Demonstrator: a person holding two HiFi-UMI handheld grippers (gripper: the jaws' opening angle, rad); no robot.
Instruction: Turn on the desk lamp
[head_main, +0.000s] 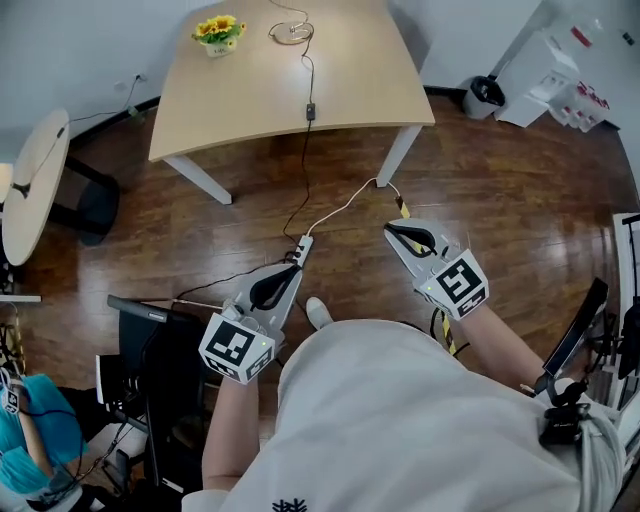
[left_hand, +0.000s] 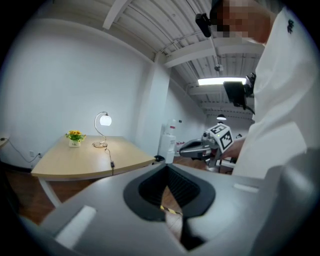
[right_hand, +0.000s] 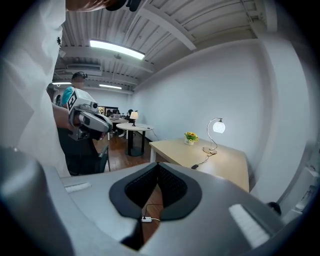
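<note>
I see a dark wood floor (head_main: 500, 190) filling most of the head view. A pale wooden table (head_main: 300, 100) on white legs stands at the far side of it. The operator's white shirt (head_main: 420, 420) covers the near part of the picture, with both forearms reaching out from under it.

I hold the left gripper (head_main: 293, 270) low over the floor, well short of the table. In its own view the two jaws meet at their tips (left_hand: 166, 166). Only floor shows through the dark loop behind the tips, so it carries nothing. The right gripper (head_main: 392, 230) sits beside it, a little farther out and also well apart from the table. Its jaws are likewise pressed together at the tips (right_hand: 158, 165), and nothing is between them.

The desk lamp (head_main: 291, 30) stands near the table's far edge, roughly at its middle. From the left gripper view I read it as a thin curved stem with a round white globe (left_hand: 105, 120), and that globe is glowing. The right gripper view shows the same lit globe (right_hand: 219, 127).

A small pot of yellow flowers (head_main: 219, 32) sits just left of the lamp. A dark cord (head_main: 308, 75) runs from the lamp base toward the near edge, and a small inline switch (head_main: 311, 111) lies on it on the tabletop. The cord drops to a white power strip (head_main: 301, 248) on the floor between the table and the left gripper.
</note>
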